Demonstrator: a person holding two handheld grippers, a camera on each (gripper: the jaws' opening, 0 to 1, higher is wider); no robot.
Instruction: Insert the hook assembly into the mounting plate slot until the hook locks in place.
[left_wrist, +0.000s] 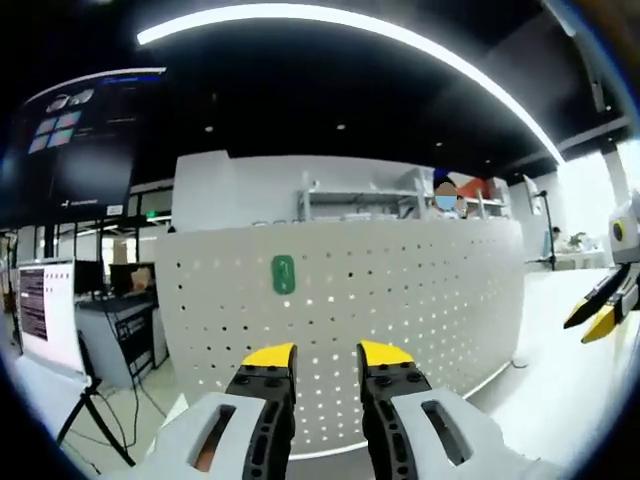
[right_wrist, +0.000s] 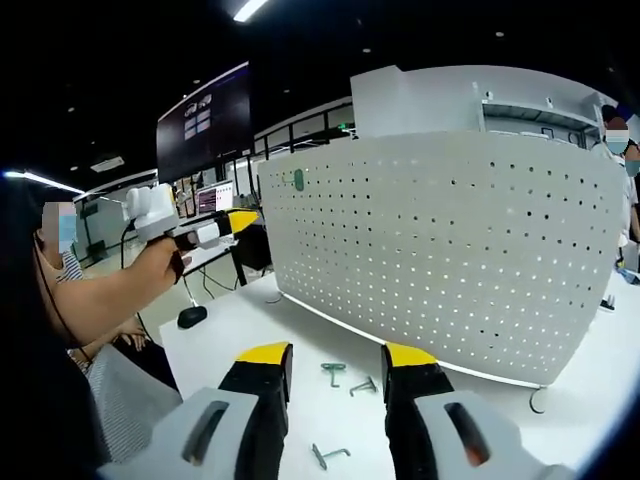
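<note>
Hooks: three small bent metal pieces, nearest (right_wrist: 328, 456), others (right_wrist: 333, 373) and (right_wrist: 362, 385), loose on desk (right_wrist: 250, 330) past right gripper (right_wrist: 336, 362). Likely light, stiff, slippery; pinch the straight shank, not the bend.
Right gripper: released, nothing between jaws, angled down over hooks.
Left gripper: (left_wrist: 327, 357) released, nothing held, raised level at pegboard (left_wrist: 400, 300); hand (right_wrist: 160, 262) grips it.
Pegboard: upright on desk; green plate (left_wrist: 283, 274) mounted near upper left.

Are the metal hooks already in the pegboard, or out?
Out: three metal hooks lie loose on the white table, in front of the pegboard.
</note>
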